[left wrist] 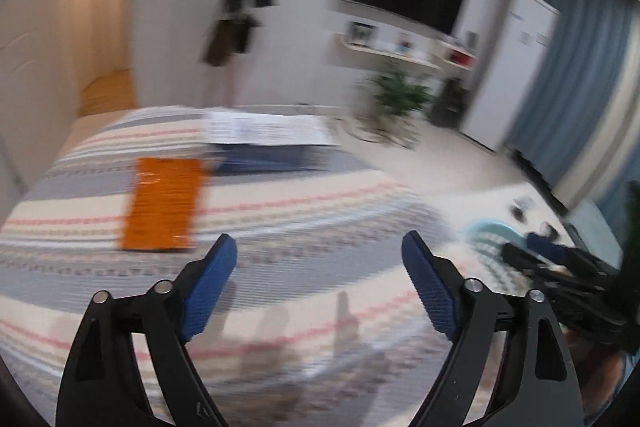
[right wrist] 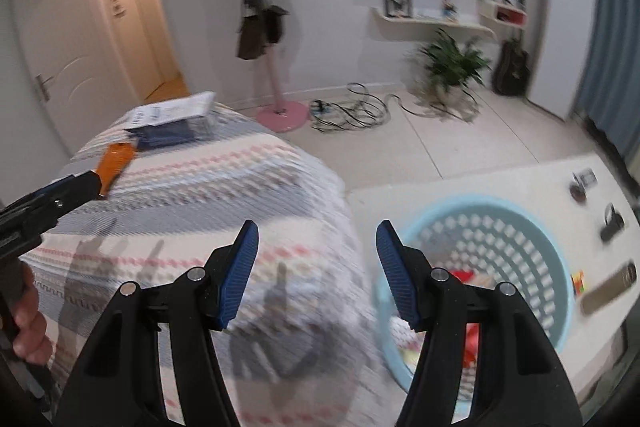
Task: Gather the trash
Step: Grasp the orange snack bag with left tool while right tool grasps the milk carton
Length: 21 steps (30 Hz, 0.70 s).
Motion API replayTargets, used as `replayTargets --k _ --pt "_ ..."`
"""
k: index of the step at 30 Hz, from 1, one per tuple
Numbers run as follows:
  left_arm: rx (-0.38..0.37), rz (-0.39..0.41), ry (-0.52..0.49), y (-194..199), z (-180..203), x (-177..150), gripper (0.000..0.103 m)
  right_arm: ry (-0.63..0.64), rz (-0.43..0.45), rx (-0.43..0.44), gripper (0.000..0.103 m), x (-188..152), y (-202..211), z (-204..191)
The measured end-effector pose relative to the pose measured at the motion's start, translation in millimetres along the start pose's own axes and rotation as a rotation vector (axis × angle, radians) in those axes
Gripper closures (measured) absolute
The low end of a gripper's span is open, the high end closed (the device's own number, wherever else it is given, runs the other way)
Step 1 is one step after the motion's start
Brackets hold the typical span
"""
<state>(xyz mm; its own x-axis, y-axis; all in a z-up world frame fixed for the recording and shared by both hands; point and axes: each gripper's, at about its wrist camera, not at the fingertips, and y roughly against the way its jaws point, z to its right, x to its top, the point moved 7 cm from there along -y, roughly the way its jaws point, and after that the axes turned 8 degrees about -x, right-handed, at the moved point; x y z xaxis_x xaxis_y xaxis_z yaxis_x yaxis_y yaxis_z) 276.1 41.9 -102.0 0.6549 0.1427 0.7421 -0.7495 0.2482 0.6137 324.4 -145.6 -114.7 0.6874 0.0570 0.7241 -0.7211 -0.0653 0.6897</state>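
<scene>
I am guiding both hands over the striped bed cover (left wrist: 304, 227), and both views are smearing with motion blur, so I am judging positions loosely. The left gripper (left wrist: 318, 269) is standing wide with nothing between its blue pads (left wrist: 208, 291); no earlier view lets me compare. The right gripper (right wrist: 316, 267) is holding a middling gap, also empty. The piece I am treating as trash, an orange package (left wrist: 164, 205), is lying flat on the cover ahead of the left fingers and off to their left, apart from the tips. Beyond it, further ahead, a blue-and-white box (left wrist: 264, 143) is resting near the far edge of the bed. The light blue basket (right wrist: 480, 267) is sitting just to the right of the right fingers, below bed level on a white surface, with red and pale scraps already in its bottom. What worries me: the package is thin and flat, so closing from above may only pinch the bed cover or push the package away, since the soft cover is giving under the pads. The left fingers are also aimed right of the package, so a straight descent would miss it. If I carry it across, the two grippers may clash, as the left one is showing at the edge of the right view.
</scene>
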Motion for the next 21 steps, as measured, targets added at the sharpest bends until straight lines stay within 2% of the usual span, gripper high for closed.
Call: replayTargets --k 4,9,13,21 --pt "0.11 0.011 0.053 8 -58 10 0.018 0.054 0.027 0.064 0.045 28 -9 -40" --pt "0.178 -0.015 0.091 -4 -103 17 0.017 0.101 0.05 0.162 0.045 64 -23 -82" --pt "0.17 -0.032 0.126 -19 -123 21 0.017 0.134 0.059 0.236 0.045 90 -41 -113" --pt "0.143 -0.075 0.11 -43 -125 22 0.017 0.187 0.058 0.329 0.045 130 -87 -157"
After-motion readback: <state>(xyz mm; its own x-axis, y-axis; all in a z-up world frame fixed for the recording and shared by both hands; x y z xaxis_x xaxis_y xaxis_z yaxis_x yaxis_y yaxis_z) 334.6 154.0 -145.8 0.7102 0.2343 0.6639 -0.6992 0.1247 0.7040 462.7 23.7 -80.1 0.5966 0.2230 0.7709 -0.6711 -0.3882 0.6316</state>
